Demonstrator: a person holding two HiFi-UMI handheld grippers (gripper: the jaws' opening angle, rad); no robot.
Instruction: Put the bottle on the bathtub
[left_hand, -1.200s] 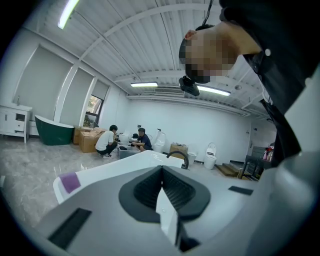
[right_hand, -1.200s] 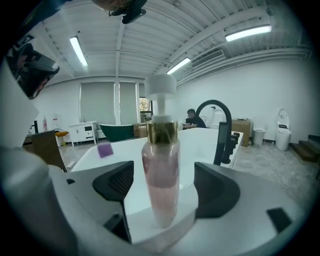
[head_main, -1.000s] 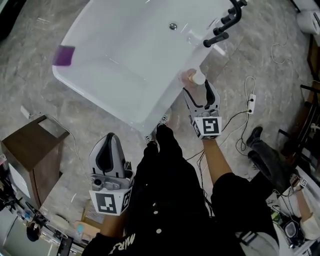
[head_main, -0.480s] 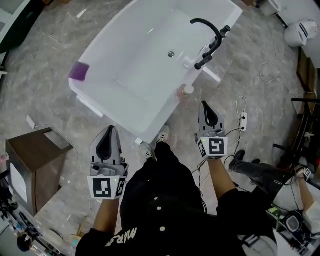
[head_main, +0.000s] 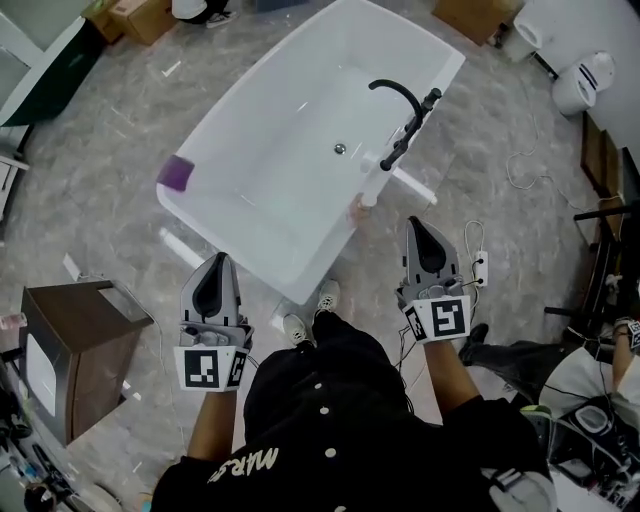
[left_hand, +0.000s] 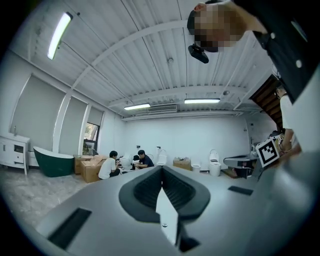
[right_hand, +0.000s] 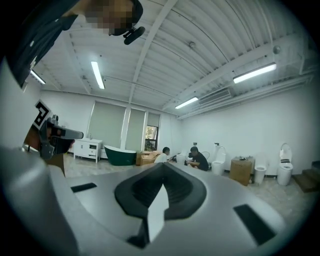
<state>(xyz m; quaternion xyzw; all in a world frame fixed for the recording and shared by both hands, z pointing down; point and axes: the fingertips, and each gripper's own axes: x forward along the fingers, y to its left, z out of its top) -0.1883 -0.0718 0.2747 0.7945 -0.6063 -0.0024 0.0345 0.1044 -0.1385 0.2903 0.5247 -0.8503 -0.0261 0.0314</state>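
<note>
The white bathtub (head_main: 250, 150) fills the upper middle of the head view, with a black faucet (head_main: 400, 100) on its right rim. A small pinkish bottle with a white cap (head_main: 359, 207) stands upright on that rim below the faucet, free of both grippers. My right gripper (head_main: 421, 226) is shut and empty, a short way to the bottle's lower right. My left gripper (head_main: 217, 263) is shut and empty beside the tub's near corner. In the gripper views the left gripper (left_hand: 161, 168) and right gripper (right_hand: 162, 166) point at the showroom, jaws closed together.
A purple block (head_main: 175, 172) sits on the tub's left rim. A brown cabinet (head_main: 70, 340) stands at the left. A power strip and cables (head_main: 478, 262) lie on the floor at the right. Cardboard boxes (head_main: 470, 15) and toilets (head_main: 580, 80) line the far side.
My right gripper drew back from the bottle and shut, leaving it standing on the rim. The head view pulled away, showing more of the tub.
</note>
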